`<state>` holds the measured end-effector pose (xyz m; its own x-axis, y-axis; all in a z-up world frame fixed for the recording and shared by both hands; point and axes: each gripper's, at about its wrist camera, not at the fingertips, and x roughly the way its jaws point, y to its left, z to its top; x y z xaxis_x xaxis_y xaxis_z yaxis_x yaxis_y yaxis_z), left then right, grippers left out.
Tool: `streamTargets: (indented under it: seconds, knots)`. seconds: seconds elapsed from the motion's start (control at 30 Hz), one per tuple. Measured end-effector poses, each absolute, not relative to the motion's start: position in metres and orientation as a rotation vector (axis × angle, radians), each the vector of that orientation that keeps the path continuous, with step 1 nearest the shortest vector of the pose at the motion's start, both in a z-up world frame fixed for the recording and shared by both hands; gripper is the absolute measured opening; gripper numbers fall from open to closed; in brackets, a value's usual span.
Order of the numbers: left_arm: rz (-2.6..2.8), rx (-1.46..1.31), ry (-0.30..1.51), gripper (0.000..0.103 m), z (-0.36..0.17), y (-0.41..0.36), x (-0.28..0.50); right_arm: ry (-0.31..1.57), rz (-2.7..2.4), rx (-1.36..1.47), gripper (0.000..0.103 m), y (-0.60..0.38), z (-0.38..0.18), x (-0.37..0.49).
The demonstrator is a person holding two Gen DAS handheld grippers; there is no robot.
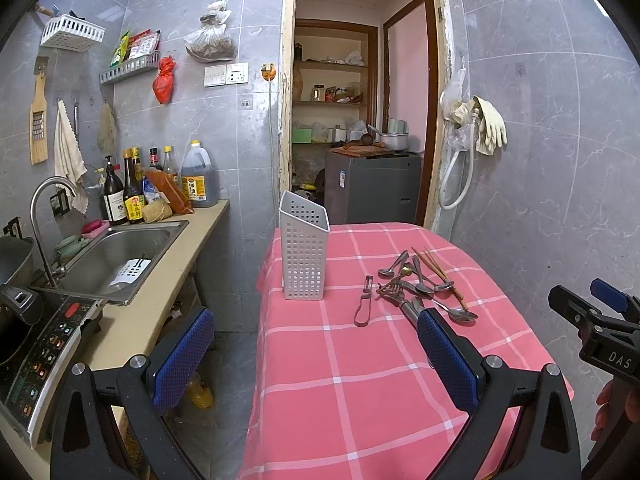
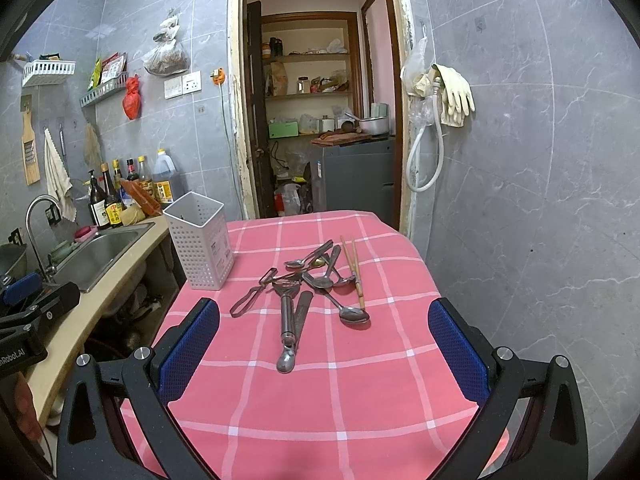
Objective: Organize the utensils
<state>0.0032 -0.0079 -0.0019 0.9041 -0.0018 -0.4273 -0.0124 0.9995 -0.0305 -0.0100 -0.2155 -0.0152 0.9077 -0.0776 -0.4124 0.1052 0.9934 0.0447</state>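
- Pink checked cloth covers the table, with all the utensils loose in one cluster near its middle.
- One white perforated holder stands upright at the far left corner of the table, just beside the cluster and apart from it; nothing can be seen inside it.
- One peeler with a looped handle lies at the left edge of the cluster, nearest the holder.
- One long steel tool with a round tube handle and one flat knife lie side by side, pointing toward the right wrist camera.
- One pair of wooden chopsticks, two sticks, lies along the right side of the cluster.
- At least four spoons overlap in the heap; the exact count cannot be told. One large spoon lies nearest, bowl toward the camera.
- Left gripper: jaws spread wide, empty, held above the near left edge of the table, touching nothing.
- Right gripper: jaws spread wide, empty, hovering over the near part of the table, short of the utensils.
- One steel sink is set in the counter left of the table.
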Motion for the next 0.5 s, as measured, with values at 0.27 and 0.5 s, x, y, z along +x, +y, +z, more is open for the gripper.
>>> streamTargets:
  seconds: [0.27,0.5]
  knots:
    - [0.004,-0.032,0.441,0.102,-0.0018,-0.0081,0.0030,0.422,-0.097,0.068,0.102,-0.2137,-0.0169,-0.0101]
    - [0.003,-0.032,0.443,0.102,-0.0013,-0.0046,0.0027,0.425,-0.095,0.069,0.102,-0.2124,-0.0187,-0.0034]
